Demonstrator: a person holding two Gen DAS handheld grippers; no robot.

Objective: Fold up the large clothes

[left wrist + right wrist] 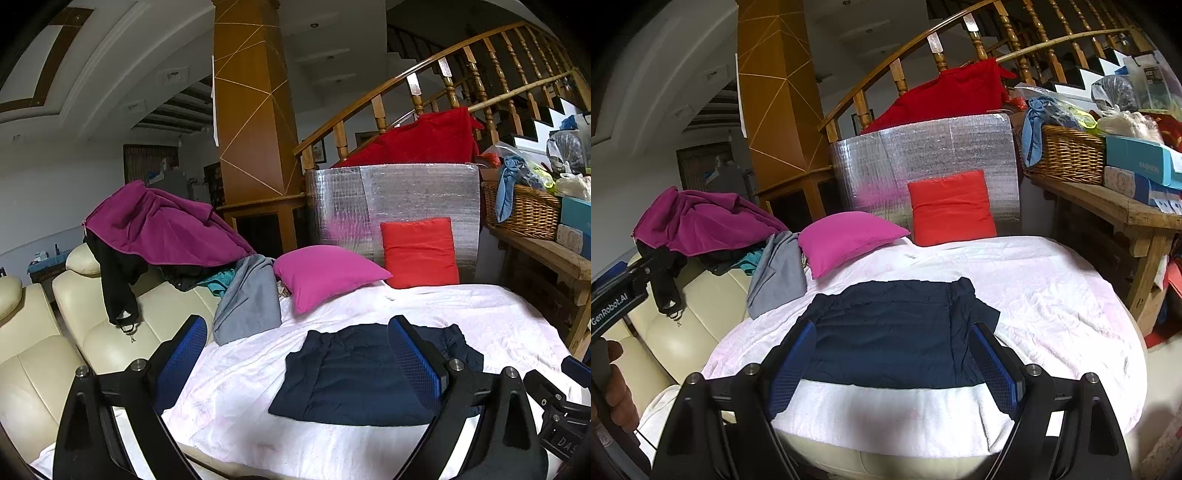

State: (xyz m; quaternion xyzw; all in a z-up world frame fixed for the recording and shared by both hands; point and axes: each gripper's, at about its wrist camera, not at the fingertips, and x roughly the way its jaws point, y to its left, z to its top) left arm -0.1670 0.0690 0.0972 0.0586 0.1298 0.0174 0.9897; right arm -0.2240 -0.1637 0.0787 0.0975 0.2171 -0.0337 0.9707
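the right gripper [894,363] hangs with its blue pads spread wide, gripping nothing. the left gripper [295,354] is likewise wide open and empty. just ahead of both, between the right one's fingers, the folded navy garment [894,332] lies flat on the pale pink blanket [1052,295]. beyond it rest a magenta pillow [846,240] and a red cushion [951,208].

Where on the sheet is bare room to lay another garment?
Bare sheet right of the navy garment, up to the bench; a strip along its near edge. Crowded at left: grey cloth, pink pillow.
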